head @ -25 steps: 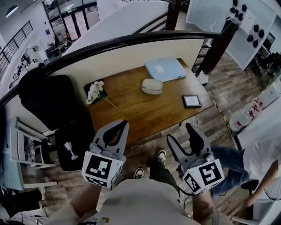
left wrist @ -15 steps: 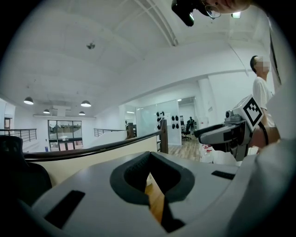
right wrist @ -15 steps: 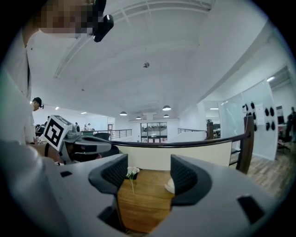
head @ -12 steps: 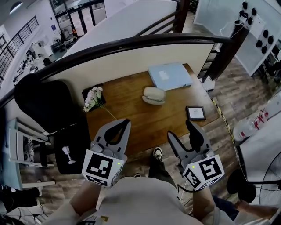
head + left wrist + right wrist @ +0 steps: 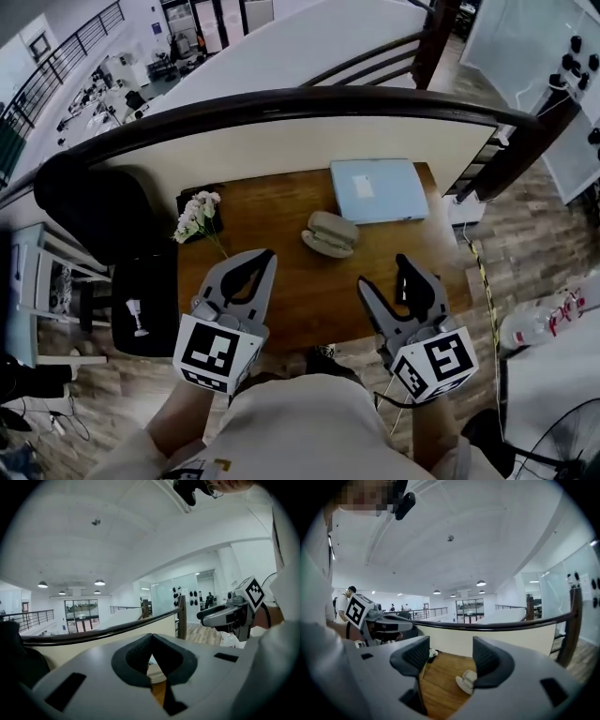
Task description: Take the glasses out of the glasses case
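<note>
The pale, closed glasses case (image 5: 330,232) lies in the middle of the wooden table (image 5: 272,225); no glasses show. In the right gripper view the case (image 5: 466,680) sits low between the jaws, well ahead of them. My left gripper (image 5: 265,255) hangs over the table's near left part, its fingertips touching and nothing held. My right gripper (image 5: 382,274) stands open over the near right part, empty, a short way in front of the case. From the left gripper (image 5: 151,637), only a sliver of table shows below the meeting pads. The right gripper (image 5: 450,656) has a wide gap.
A light blue closed laptop (image 5: 378,190) lies at the table's far right. White flowers (image 5: 197,216) lie at the far left by a dark pad. A black chair (image 5: 94,211) stands left of the table. A dark curved railing (image 5: 281,103) runs behind.
The whole view has moved forward: both grippers, earlier above the floor short of the table, now hang over its near edge. The case lies closer. Jaw states look unchanged.
</note>
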`<action>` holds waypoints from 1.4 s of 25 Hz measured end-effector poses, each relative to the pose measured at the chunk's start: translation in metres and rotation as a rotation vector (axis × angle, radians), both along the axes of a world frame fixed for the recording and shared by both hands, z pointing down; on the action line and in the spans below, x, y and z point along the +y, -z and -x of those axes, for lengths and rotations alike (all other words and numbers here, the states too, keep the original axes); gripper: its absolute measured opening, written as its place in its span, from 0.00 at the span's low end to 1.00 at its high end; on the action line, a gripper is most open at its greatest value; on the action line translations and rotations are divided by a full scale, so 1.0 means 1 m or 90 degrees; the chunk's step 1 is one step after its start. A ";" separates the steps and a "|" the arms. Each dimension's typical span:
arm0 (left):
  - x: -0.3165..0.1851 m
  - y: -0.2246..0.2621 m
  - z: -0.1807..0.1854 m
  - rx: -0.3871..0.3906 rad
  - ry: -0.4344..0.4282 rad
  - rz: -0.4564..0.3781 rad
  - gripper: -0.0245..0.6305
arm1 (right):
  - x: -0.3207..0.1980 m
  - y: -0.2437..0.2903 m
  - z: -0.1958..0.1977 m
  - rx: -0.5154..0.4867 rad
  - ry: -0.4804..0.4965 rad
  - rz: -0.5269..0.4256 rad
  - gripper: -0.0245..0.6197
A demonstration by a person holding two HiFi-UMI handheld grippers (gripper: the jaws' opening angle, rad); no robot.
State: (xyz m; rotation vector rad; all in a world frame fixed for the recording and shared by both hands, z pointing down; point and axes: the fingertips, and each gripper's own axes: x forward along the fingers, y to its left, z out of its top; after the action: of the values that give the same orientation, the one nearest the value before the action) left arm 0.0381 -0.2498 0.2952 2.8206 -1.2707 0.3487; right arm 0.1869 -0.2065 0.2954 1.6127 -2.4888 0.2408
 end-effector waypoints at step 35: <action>-0.110 -0.094 -0.029 -0.070 0.080 0.117 0.04 | -0.145 -0.142 -0.024 0.088 0.161 0.183 0.46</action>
State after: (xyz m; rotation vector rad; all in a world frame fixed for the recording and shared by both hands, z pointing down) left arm 0.0675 -0.3597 0.3896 2.5865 -1.3515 0.5892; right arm 0.2109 -0.3517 0.4372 1.1530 -2.3903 0.4159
